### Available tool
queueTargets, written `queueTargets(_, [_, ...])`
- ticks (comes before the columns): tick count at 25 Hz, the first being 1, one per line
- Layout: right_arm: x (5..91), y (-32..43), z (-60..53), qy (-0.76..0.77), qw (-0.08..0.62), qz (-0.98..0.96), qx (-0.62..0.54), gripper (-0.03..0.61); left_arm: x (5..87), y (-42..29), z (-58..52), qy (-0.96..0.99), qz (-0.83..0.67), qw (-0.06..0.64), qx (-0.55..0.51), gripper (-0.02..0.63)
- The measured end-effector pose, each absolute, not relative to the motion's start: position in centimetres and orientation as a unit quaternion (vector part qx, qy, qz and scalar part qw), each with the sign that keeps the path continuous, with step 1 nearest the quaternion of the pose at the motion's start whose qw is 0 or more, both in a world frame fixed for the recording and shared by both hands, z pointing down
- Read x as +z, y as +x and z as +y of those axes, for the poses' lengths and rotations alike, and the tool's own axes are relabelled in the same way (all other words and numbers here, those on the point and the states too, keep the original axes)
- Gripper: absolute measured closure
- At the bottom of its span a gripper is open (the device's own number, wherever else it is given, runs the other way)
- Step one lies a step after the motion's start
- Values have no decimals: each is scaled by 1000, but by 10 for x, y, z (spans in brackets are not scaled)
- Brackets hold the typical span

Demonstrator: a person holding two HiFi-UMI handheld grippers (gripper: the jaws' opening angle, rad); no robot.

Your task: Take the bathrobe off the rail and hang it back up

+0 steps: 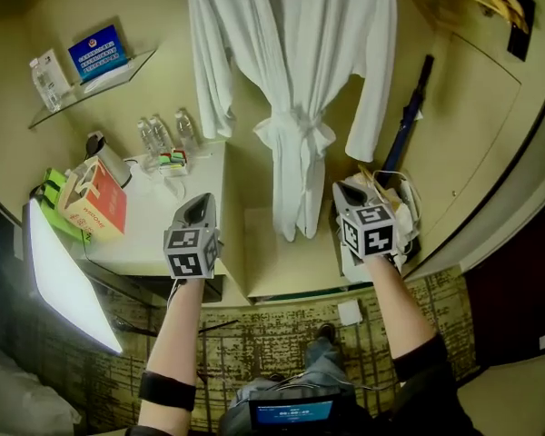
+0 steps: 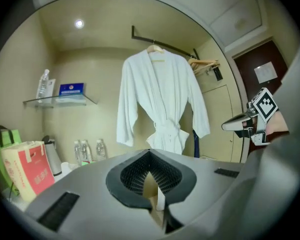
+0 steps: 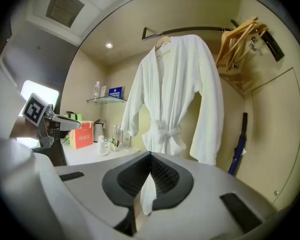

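The bathrobe (image 1: 295,80) hangs full length from a wooden hanger (image 2: 155,48) hooked over the dark rail (image 3: 212,29). Neither claw touches it. The left gripper (image 1: 198,209) and the right gripper (image 1: 350,192) are both clenched shut on nothing. They are held low and well short of the bathrobe, one off each of its sides and pointing towards it. Judged from that, the lift-off is either not yet begun or the robe is already back in place; the frames do not say which. To lift it well, the jaws would need to open first. One should then take the hanger near its hook or the shoulder seam, while the other steadies the collar. The hook should be raised clear of the rail instead of dragging on the cloth, which would likely slide off the hanger. The bathrobe is white and thick, with its sleeves hanging loose at both sides and its belt knotted at the waist, drawing the front closed. Beside its upper right sit spare wooden hangers (image 3: 237,39), which a rising hook might snag. A dark umbrella (image 1: 409,121) leans below them, and to the bathrobe's left stands a counter (image 1: 200,207) with water bottles (image 1: 163,134).
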State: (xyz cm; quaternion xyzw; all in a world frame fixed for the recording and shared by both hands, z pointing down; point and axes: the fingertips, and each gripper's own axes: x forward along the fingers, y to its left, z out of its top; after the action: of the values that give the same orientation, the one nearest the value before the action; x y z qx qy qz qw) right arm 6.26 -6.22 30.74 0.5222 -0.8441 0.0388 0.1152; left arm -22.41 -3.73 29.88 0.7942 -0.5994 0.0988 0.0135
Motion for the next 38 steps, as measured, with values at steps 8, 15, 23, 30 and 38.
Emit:
queueTargets(8, [350,85,-30,534,130,-832,72,566,320,-250,-7,786,-609,23,102,609])
queueTargets(15, [348,86,-11,544,131,-826,61,566,326,-247,4,794,-598,15,105,609])
queueTargets(23, [337,89,-12,542,135,-828,54,566,317,-242,2,796,-597,15,97,610])
queueTargets(30, [347,84,-7,540,140,-828,62,566,318,-242,6,800,-592,12,101,610])
queueTargets(38, [365,88,-10,540,146,-827,65,566,323,-237,5,800,-590,2,105,610])
